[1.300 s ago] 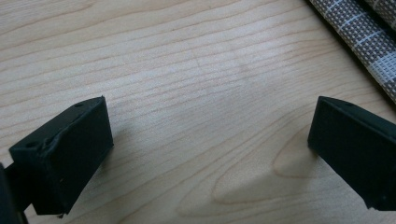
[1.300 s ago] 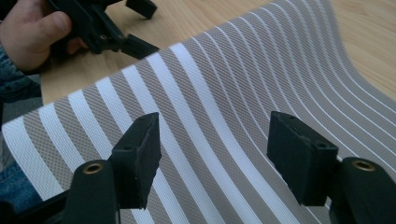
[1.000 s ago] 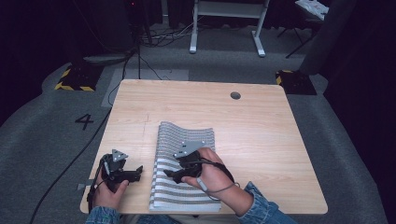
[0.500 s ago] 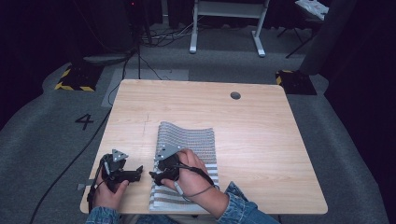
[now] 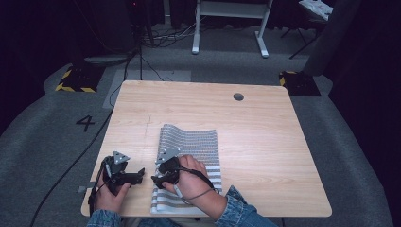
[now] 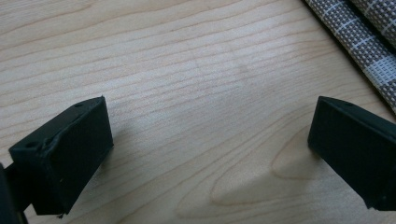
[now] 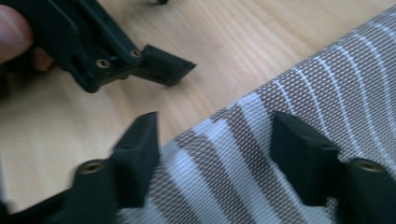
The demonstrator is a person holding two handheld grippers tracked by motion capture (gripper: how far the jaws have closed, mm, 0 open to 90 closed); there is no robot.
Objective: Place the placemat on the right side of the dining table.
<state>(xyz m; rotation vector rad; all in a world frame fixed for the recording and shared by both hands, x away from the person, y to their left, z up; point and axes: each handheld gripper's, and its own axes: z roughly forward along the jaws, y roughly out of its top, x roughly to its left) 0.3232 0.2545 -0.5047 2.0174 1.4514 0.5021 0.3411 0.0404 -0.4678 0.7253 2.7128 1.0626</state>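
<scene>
1. We see the striped mat [image 5: 191, 156] lying flat on the wooden table [image 5: 265, 142], near the person's edge
2. Our right gripper [image 7: 212, 154] stands over the mat's left edge; its jaws have just been closing but are wide apart, pressing on nothing
3. Our left gripper [image 6: 210, 144] hovers wide open above bare wood, just beside the mat
</scene>
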